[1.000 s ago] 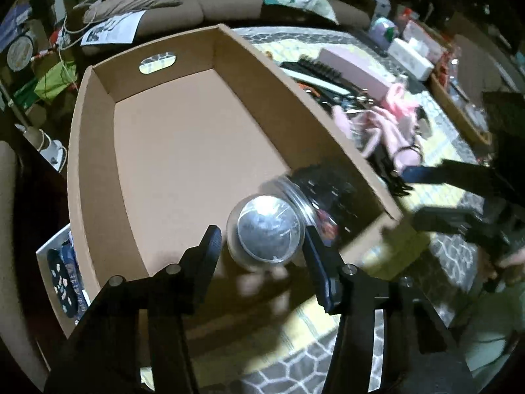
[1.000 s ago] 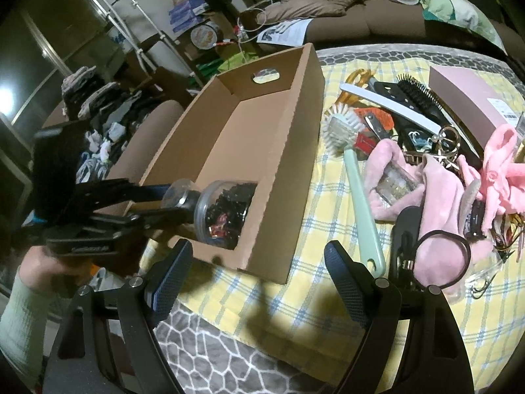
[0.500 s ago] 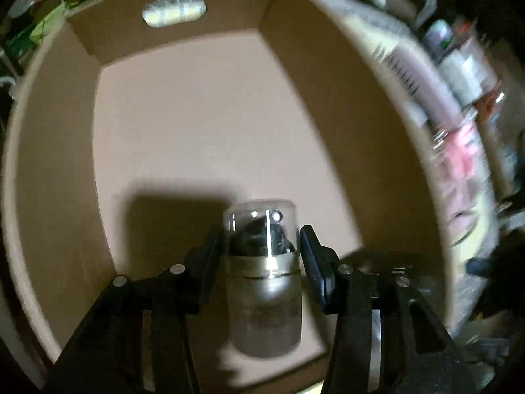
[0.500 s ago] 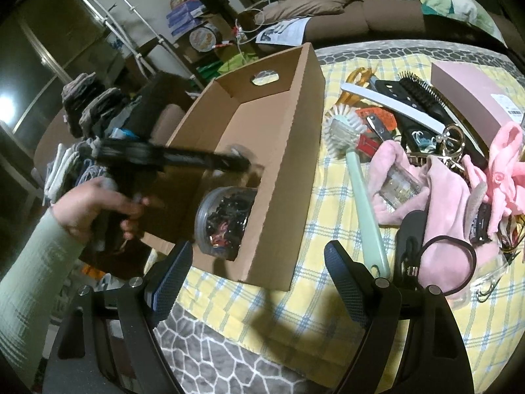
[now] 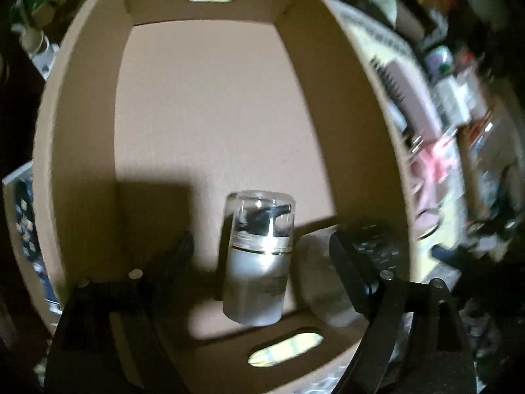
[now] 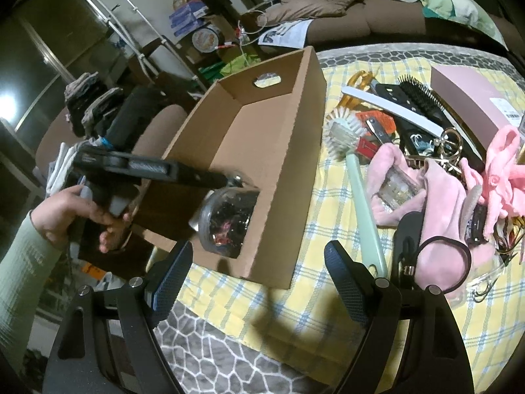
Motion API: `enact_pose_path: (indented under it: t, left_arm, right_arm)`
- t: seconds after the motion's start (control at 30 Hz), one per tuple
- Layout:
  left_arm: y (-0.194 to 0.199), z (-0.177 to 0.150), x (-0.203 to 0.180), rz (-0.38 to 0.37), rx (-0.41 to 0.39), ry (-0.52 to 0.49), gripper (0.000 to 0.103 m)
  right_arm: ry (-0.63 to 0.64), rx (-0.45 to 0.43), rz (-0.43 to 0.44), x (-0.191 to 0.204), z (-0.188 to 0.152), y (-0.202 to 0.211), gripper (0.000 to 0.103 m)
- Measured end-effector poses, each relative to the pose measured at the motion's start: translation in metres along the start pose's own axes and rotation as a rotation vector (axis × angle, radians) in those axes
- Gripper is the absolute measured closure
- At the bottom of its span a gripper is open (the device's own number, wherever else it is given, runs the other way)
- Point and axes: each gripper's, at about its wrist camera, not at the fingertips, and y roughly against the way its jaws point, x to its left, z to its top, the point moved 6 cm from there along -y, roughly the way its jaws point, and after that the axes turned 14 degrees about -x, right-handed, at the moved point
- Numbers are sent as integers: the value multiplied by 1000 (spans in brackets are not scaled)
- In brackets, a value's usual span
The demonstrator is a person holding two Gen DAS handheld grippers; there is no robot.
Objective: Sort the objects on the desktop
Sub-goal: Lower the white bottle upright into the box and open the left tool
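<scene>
Two containers sit inside the cardboard box (image 5: 210,105), near its close end wall: a frosted pump bottle (image 5: 257,259) with a clear cap, and just beside it a clear jar (image 6: 228,221) of dark small items. The left gripper (image 5: 262,252) points down into the box, its jaws opening on either side of the pump bottle, pads clear of it. The right gripper (image 6: 254,272) hovers outside the box over the yellow checked tabletop (image 6: 331,295), jaws spread wide and empty. Beside the box lie a green dish brush (image 6: 357,190), pink cloths (image 6: 439,203) and a black hairbrush (image 6: 421,98).
</scene>
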Motion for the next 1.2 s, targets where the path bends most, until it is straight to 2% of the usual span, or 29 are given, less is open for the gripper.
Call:
enact_pose_path:
  t: [0.07, 0.13, 0.2, 0.43, 0.5, 0.57, 0.6, 0.67, 0.73, 0.8, 0.9, 0.97, 1.03, 1.2]
  left_arm:
    - [1, -3, 0, -8, 5, 20, 20]
    - [-5, -7, -3, 27, 39, -21, 20]
    - [-11, -15, -4, 30, 68, -18, 20]
    - [-3, -32, 11, -118, 51, 196, 27]
    - [3, -39, 9, -141, 55, 195, 28]
    - [8, -42, 6, -130, 59, 167, 28]
    - [15, -40, 3, -86, 42, 123, 28]
    - [29, -22, 4, -45, -10, 64, 23]
    - [41, 0, 2, -28, -97, 39, 11]
    - [43, 23, -7, -56, -171, 33, 10]
    - [30, 52, -11, -127, -226, 43, 10]
    - [8, 67, -24, -174, -221, 43, 10]
    - [-9, 71, -28, -211, -183, 25, 10]
    - [-45, 50, -28, -238, -28, 15, 10]
  right_arm:
    - [4, 0, 0, 1, 0, 1, 18]
    - [-1, -1, 1, 1, 0, 1, 17]
    - [-5, -7, 5, 3, 1, 3, 18]
    - [-12, -22, 8, -1, 8, 11, 18]
    - [-15, -26, 6, -4, 10, 14, 18]
    - [-14, -29, 6, -5, 11, 16, 17]
    - [-12, -31, 5, -5, 11, 18, 17]
    - [-7, -33, 1, -6, 11, 20, 17]
    - [-4, -30, -4, -7, 10, 21, 18]
    - [-4, -27, -8, -8, 9, 20, 17]
    - [-3, -20, -8, -7, 7, 16, 17]
    - [5, -13, -6, -5, 6, 13, 17]
    - [9, -7, -4, -5, 5, 10, 18]
    - [2, 6, -12, -10, 4, 2, 18]
